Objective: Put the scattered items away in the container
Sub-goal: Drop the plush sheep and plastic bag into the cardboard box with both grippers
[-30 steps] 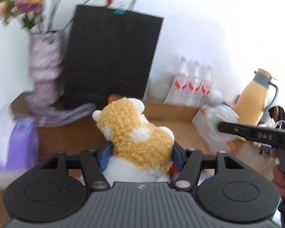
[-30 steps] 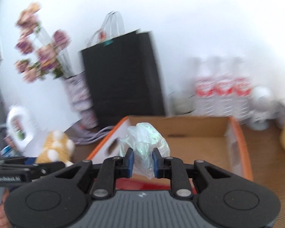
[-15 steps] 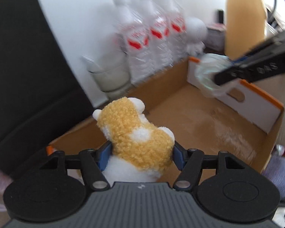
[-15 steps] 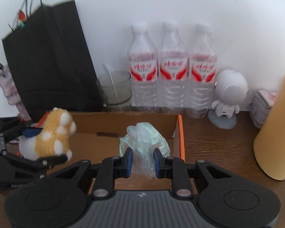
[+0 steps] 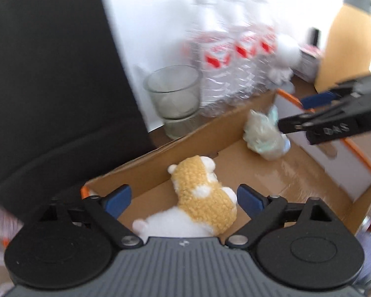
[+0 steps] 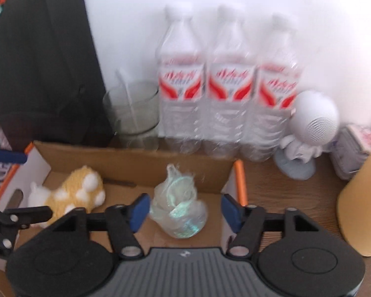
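Observation:
A yellow-and-white plush toy (image 5: 202,198) lies in the cardboard box (image 5: 160,158) between the pads of my left gripper (image 5: 183,198), whose jaws are opening and stand clear of it. In the right wrist view the same plush toy (image 6: 74,193) rests at the box's left end. A crumpled clear plastic bag (image 6: 179,210) sits in the box (image 6: 126,158) between the blue pads of my right gripper (image 6: 185,210); its jaws are opening and no pad presses on it. The left wrist view shows that bag (image 5: 264,136) by the far wall, under the right gripper (image 5: 306,110).
Behind the box stand a black paper bag (image 6: 42,61), a glass tumbler (image 6: 133,113), three water bottles (image 6: 227,86) and a white round-headed figurine (image 6: 309,131). A tall yellow jug (image 5: 346,37) stands on the wooden table (image 6: 284,188) to the right.
Both grippers came over the box and spread their jaws. The plush toy and the plastic bag, held before, now lie loose in the box.

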Available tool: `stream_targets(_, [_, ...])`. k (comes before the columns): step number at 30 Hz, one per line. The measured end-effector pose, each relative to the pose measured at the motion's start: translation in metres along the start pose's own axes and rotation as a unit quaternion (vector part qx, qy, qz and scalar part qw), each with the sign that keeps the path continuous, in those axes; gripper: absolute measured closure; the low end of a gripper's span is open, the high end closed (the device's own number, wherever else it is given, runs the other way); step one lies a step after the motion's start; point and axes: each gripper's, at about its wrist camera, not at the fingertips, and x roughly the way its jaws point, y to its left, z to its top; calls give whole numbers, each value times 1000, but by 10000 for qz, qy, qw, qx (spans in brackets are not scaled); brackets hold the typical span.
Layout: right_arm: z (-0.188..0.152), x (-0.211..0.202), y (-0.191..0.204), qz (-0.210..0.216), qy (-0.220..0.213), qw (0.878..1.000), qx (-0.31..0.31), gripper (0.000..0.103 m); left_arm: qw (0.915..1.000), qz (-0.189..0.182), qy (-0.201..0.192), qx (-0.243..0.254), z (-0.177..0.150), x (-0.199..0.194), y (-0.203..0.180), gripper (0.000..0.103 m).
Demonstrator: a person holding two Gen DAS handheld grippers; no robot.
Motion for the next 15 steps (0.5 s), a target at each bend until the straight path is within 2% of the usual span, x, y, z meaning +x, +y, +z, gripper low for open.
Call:
stream_targets(1, [3, -8, 0, -17, -14, 10000, 34, 35, 9997, 61, 60, -218, 1, -5, 3, 7])
stream_targets(3, [5, -22, -1, 0, 89, 9999, 144, 21, 9978, 228, 166, -607, -1, -15, 5, 1])
stream_targets(9, [-5, -57, 1, -53, 593, 9979, 261, 20, 9905, 526, 471, -1179, -16, -47, -3, 1])
stream_targets(12, [-17, -83, 2, -166, 530, 9980, 301, 20, 9865, 767, 178, -1437, -35, -79, -9, 0])
stream_targets(15, [-38, -116, 7, -64, 223, 9994, 250, 19, 9799, 1015, -384, -1675, -59, -109, -21, 0])
